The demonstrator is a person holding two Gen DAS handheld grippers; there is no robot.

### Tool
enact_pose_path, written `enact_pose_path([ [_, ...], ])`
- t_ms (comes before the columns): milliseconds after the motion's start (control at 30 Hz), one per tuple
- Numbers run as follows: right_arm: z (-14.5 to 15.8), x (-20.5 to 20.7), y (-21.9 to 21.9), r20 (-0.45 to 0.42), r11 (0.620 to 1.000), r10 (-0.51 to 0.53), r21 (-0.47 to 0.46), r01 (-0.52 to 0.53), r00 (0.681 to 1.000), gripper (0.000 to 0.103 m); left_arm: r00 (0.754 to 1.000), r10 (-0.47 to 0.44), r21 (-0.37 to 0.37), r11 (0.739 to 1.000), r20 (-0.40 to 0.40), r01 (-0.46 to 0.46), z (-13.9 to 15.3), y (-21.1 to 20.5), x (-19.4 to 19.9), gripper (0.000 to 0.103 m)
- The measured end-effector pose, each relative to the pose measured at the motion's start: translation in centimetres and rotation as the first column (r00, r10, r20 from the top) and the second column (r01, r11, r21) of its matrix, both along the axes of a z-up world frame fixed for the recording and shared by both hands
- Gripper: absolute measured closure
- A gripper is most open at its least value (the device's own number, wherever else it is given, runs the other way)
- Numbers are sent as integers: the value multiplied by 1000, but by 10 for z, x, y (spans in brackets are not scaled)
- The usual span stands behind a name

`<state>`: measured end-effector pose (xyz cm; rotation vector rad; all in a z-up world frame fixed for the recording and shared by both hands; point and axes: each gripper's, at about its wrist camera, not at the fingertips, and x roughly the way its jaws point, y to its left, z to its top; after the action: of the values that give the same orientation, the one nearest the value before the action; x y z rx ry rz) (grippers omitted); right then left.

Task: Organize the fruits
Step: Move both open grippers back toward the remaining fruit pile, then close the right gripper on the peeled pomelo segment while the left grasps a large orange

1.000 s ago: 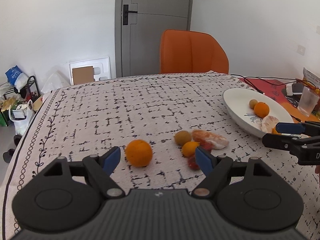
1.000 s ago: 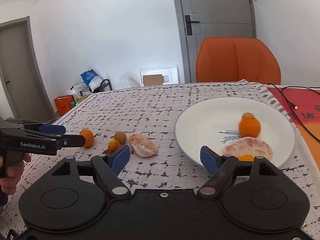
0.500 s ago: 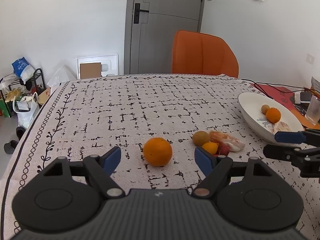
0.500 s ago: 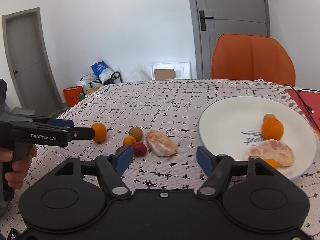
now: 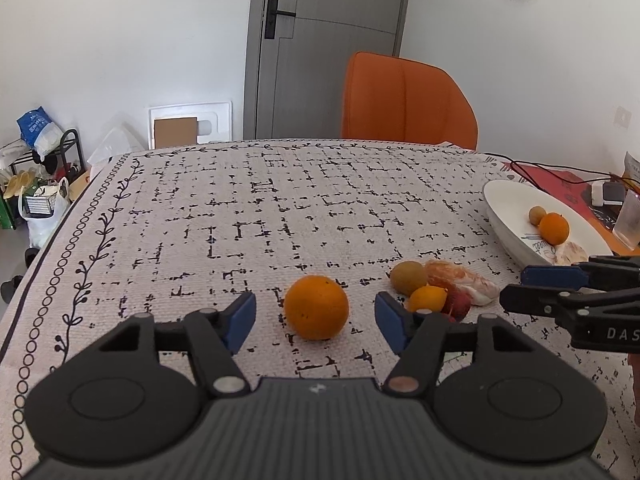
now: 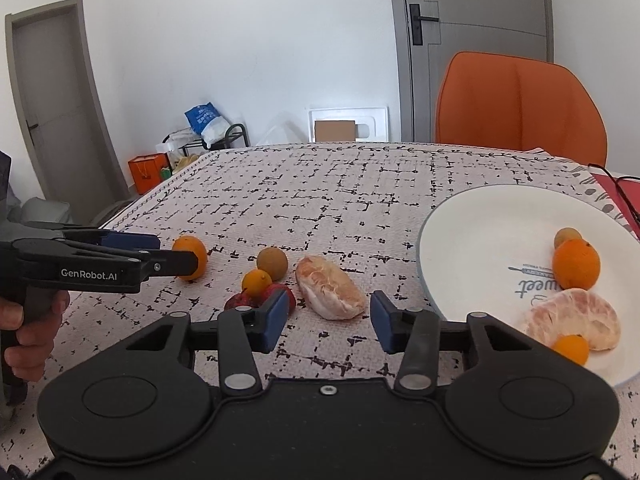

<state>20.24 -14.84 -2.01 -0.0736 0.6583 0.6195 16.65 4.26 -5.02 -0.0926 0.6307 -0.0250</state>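
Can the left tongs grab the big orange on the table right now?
Probably yes. The big orange sits alone on the cloth, right in front of the left tongs, whose jaws are closing with nothing yet between them and nothing blocking the way.

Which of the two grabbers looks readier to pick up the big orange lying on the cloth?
The left gripper. The big orange sits right between its closing blue pads, not yet pressed. The right gripper is lined up on the peeled grapefruit piece instead.
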Motion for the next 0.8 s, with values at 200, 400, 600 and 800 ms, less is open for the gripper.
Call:
enact_pose_path([
  [200, -1, 5, 8, 5, 1000, 6, -24, -6, 1000, 58, 1000, -8, 5, 1000, -12, 8, -3, -2, 6, 48],
  [400, -4, 13, 15, 5, 999, 10, -42, -10, 1000, 58, 1000, -5, -3, 1000, -31, 4, -5, -1, 11, 68],
  [600, -9, 17, 21, 2, 997, 20, -75, -20, 1000, 65, 1000, 3, -8, 1000, -30, -3, -2, -1, 6, 68],
  [800, -12, 16, 21, 10, 995, 8, -95, -7, 1000, 71, 1000, 4, -14, 1000, -25, -4, 1, 0, 0, 68],
])
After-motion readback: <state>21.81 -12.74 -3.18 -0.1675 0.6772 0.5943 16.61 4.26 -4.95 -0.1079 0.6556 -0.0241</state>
